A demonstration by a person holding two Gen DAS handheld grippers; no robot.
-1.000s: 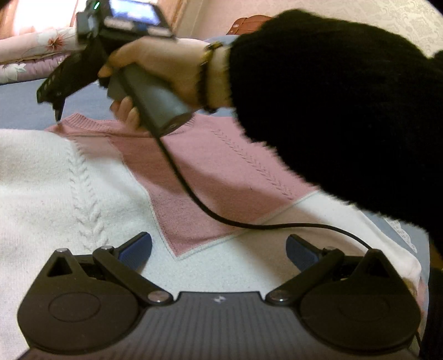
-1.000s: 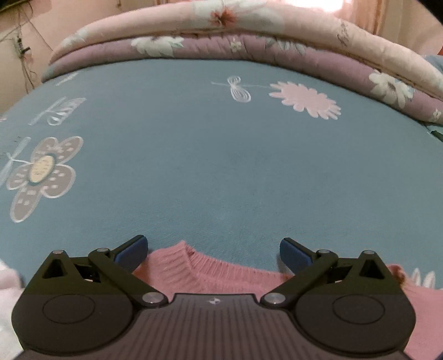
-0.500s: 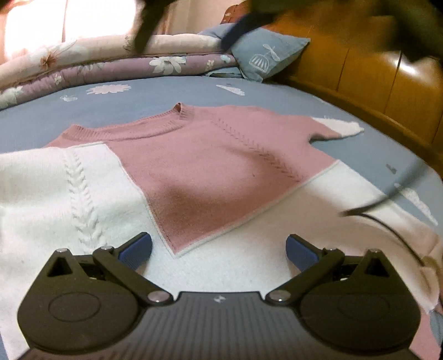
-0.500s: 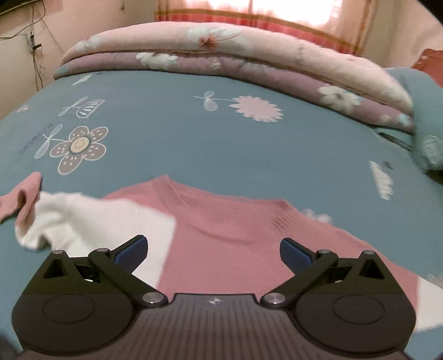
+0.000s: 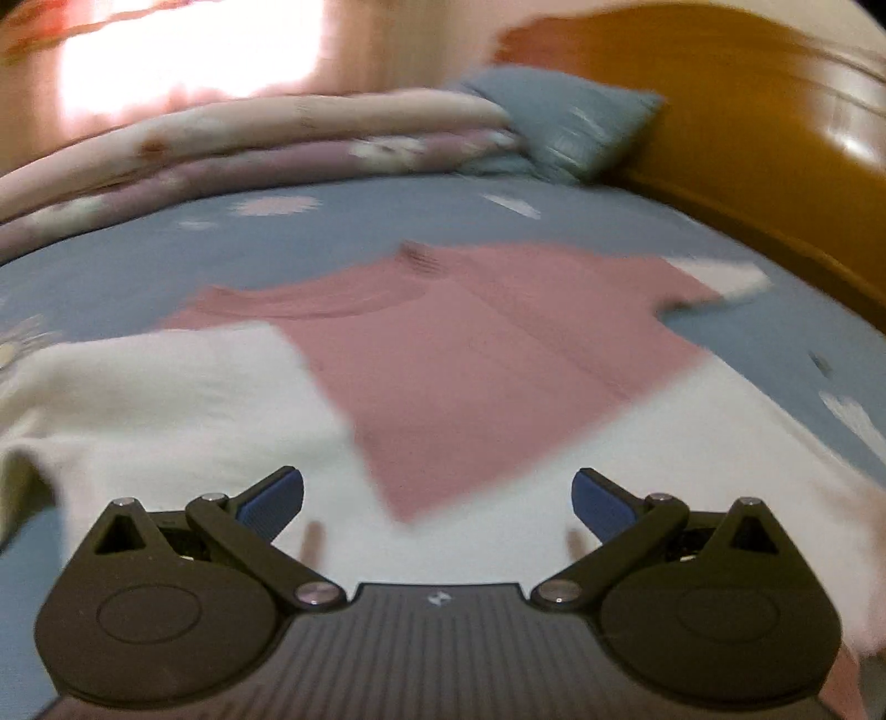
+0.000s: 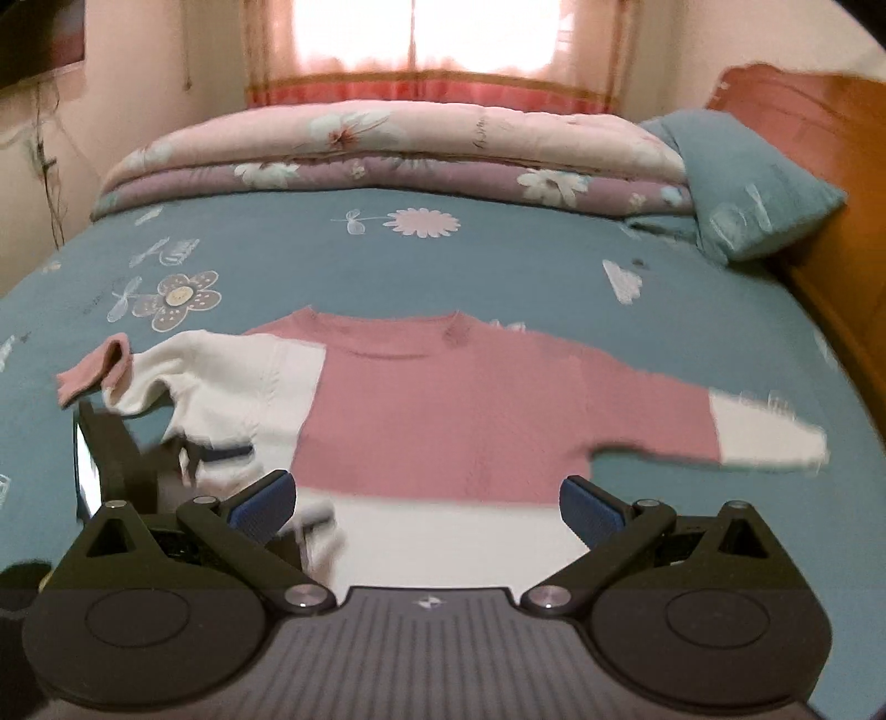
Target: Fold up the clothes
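Note:
A pink and white knit sweater (image 6: 443, 404) lies spread flat on the blue bedsheet, neckline away from me, both sleeves out to the sides. Its left sleeve ends in a pink cuff (image 6: 94, 371); its right sleeve has a white end (image 6: 764, 437). In the blurred left wrist view the same sweater (image 5: 476, 365) fills the middle. My left gripper (image 5: 437, 498) hovers open above the white hem, nothing between its fingers. My right gripper (image 6: 423, 501) is open too, raised over the near hem. The other gripper's body (image 6: 127, 465) shows dark at lower left.
The bedsheet (image 6: 498, 266) is blue with flower prints. A folded floral quilt (image 6: 387, 155) lies along the far side, a blue pillow (image 6: 742, 183) at the back right, and a wooden headboard (image 6: 830, 166) along the right. A curtained window (image 6: 421, 50) is behind.
Both grippers have pulled back and up from the sweater. The right gripper, which was down at the neckline, now looks over the whole garment; the arm has left the left wrist view.

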